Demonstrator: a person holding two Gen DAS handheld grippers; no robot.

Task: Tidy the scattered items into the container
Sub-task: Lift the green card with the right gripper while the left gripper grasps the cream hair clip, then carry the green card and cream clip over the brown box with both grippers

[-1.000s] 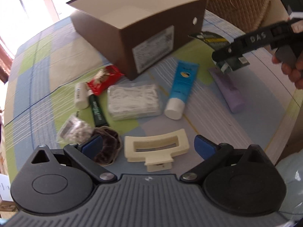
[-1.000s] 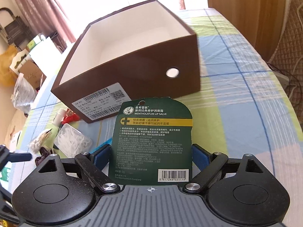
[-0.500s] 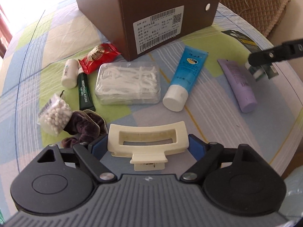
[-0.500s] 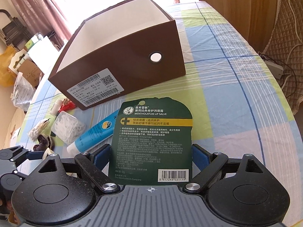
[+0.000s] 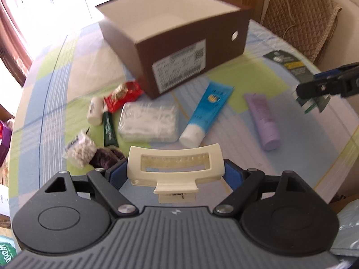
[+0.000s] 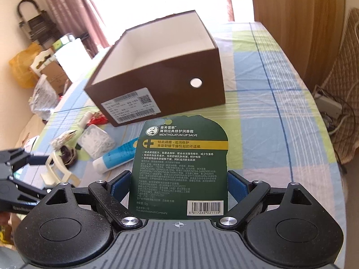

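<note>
Left tool (image 5: 176, 172) clamps a cream hair claw clip (image 5: 175, 163) between its blue pads, raised above the near edge of the bench (image 5: 280, 172); right tool (image 6: 178, 181) grips a dark green blister card (image 6: 179, 170) printed "MENTHOLATUM LIP SALVE", with Chinese text, "9g", "The Mentholatum Company" and a barcode reading 6 917246 031115; the card stands upright, held over the bench in front of the box.

An open brown cardboard box (image 6: 170, 94), white inside, sits toward the far middle of the bench; its near wall carries a white barcode-and-QR sticker, too blurred to read, and a round finger hole.

A checked cloth of blue, green and cream covers the bench; curtains and a bright window lie beyond the far edge, and a quilted chair back stands at the right.

Between the box and the near edge lie a blue tube with a white cap (image 5: 206, 116), a lilac tube (image 5: 263, 121), a clear case of white floss picks (image 5: 149, 122), a red snack packet (image 5: 124, 95), a small white bottle (image 5: 95, 111), a dark green tube (image 5: 108, 130), a bag of white beads (image 5: 82, 150) and a dark scrunchie (image 5: 107, 157); the snack packet touches the box's near corner.
</note>
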